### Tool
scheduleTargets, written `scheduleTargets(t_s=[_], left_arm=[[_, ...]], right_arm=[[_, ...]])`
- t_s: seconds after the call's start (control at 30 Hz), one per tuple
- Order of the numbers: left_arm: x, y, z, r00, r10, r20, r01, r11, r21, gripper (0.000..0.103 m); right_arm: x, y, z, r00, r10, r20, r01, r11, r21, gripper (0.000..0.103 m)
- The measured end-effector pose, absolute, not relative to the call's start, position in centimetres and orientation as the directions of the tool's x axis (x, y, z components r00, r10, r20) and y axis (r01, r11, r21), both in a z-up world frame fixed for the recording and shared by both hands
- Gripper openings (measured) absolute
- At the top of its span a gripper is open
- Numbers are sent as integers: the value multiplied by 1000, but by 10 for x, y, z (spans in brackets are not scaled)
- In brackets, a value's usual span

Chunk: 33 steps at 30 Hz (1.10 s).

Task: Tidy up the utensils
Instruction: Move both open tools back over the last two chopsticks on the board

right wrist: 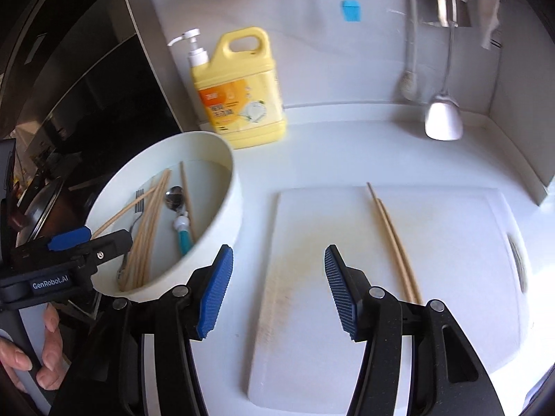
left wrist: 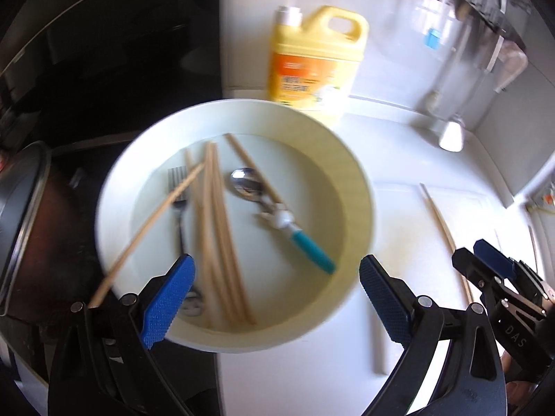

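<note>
A white bowl [left wrist: 242, 111] holds several wooden chopsticks [left wrist: 218, 228], a fork [left wrist: 178, 180] and a spoon [left wrist: 244, 182] with a teal handle. One chopstick leans out over the bowl's left rim. My left gripper [left wrist: 275, 263] hangs open above the near part of the bowl, with nothing pressed between its pads. Two chopsticks [right wrist: 392, 239] lie side by side on the white cutting board [right wrist: 451, 242]. My right gripper [right wrist: 277, 253] stands open over the board, left of that pair, and holds nothing. The bowl [right wrist: 229, 187] sits left of the board.
A yellow detergent jug [right wrist: 239, 93] with a pump stands behind the bowl. A white ladle [right wrist: 444, 118] and a blue spatula [right wrist: 351, 10] hang at the back wall. A dark pot [left wrist: 20, 215] and stove lie left of the bowl. A person's hand [right wrist: 52, 346] grips the left tool.
</note>
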<state>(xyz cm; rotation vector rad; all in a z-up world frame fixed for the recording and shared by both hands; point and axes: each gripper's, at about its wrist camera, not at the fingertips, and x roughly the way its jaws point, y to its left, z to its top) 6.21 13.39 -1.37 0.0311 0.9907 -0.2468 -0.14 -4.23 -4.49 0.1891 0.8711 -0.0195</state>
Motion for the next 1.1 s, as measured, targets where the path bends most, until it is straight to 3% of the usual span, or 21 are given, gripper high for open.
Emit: scheduleTargets(t_s=[0.23, 0.4, 0.8, 1.1], left_arm=[[45, 85, -9, 526, -239, -816, 272, 957, -105, 95], [30, 47, -17, 541, -198, -817, 240, 968, -75, 96], [-20, -3, -41, 548, -37, -836, -3, 999, -46, 96], [-26, -21, -64, 580, -11, -814, -10, 1000, -21, 96]], right_arm=[[-39, -102, -49, 635, -41, -771, 196, 975, 109, 54], [-58, -148, -59, 625, -62, -778, 195, 978, 79, 54], [-61, -213, -93, 621, 76, -780, -7, 996, 91, 56], [-45, -203, -112, 636, 117, -763, -31, 991, 127, 55]])
